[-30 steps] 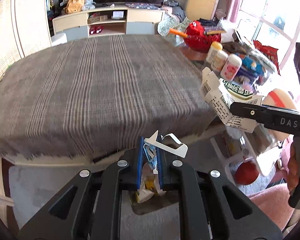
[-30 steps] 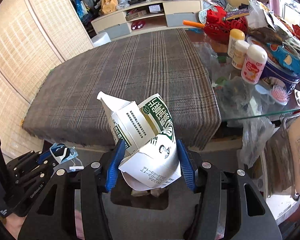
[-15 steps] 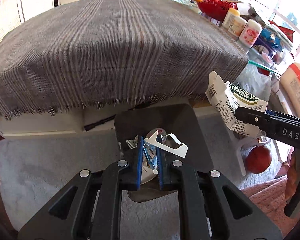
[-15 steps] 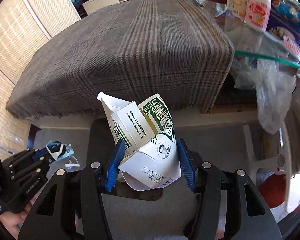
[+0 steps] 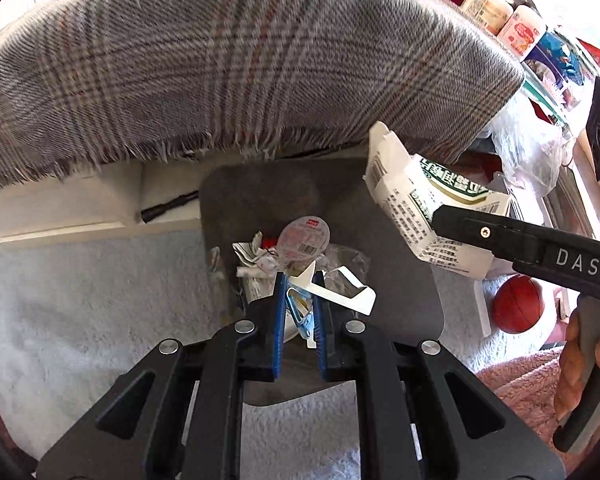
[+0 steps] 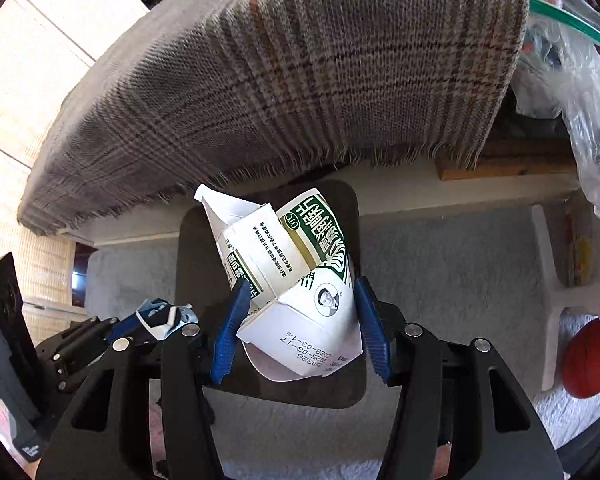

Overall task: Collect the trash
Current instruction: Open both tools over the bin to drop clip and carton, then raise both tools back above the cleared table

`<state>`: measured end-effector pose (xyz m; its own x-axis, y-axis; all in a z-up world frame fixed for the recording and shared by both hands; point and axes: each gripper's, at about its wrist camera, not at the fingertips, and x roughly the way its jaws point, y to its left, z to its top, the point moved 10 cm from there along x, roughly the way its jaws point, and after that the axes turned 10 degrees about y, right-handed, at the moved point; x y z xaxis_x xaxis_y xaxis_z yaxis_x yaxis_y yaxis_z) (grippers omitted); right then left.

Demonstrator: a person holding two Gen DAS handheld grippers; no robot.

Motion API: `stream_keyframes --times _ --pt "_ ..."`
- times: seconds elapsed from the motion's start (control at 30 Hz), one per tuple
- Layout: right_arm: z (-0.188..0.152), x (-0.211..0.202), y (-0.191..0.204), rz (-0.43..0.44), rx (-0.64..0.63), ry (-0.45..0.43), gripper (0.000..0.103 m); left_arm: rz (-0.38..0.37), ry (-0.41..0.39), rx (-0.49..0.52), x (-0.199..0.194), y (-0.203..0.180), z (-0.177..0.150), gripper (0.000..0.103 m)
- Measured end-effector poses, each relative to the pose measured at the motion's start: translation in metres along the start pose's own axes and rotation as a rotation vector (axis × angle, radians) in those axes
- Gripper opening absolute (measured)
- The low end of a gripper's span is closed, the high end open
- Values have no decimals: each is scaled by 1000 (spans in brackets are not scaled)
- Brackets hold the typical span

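You're hanging both loads right over the dark bin (image 5: 404,296) sitting on the pale shaggy rug (image 5: 80,300), just off the fringed front edge of the plaid-covered surface (image 5: 236,64), so I'd centre each one over the opening before letting go. Your right gripper (image 6: 296,320) is holding its jaws about half open, clamping the crumpled white-and-green carton (image 6: 292,264); it's stiff, creased card with a flap sticking up, so it's probably going to tumble sideways. Your left gripper (image 5: 298,312) is pinching its jaws nearly closed on a thin white plastic scrap (image 5: 340,294) and a bit of blue, both light and flimsy, likely clinging. Wrappers (image 5: 292,248) are already lying inside.
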<state>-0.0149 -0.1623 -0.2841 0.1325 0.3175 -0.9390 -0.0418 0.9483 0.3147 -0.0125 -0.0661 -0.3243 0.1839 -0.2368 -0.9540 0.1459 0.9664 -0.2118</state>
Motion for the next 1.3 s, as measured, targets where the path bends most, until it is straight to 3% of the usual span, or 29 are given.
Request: stream_keyframes --times 0.23,0.37,0.43,0.5,0.63,0.77,0.87,1.1,1.3 --pt "4 8 14 -31 -21 1 55 -12 23 -7 11 -2 2 12" --pt "7 12 17 -22 -13 2 57 -35 32 -33 12 4 3 18" --pt "9 11 21 -6 -7 -2 63 -51 37 -44 12 8 2 29" --pt "12 8 20 -2 -3 -11 70 -61 38 -50 12 11 1 47" --pt "16 0 11 -16 13 -34 76 -40 21 -55 6 19 -1 59" --pt "22 -17 -8 -70 34 -97 97 -16 -19 -53 -7 25 0 79" --pt "22 -32 -18 -81 48 -137 100 -9 -60 -54 -20 24 3 95" --pt "21 -72 -30 -149 40 -238 100 31 -195 -23 -70 16 16 95" --pt "25 -131 -14 -183 -26 -403 100 4 -294 -58 -126 23 31 95"
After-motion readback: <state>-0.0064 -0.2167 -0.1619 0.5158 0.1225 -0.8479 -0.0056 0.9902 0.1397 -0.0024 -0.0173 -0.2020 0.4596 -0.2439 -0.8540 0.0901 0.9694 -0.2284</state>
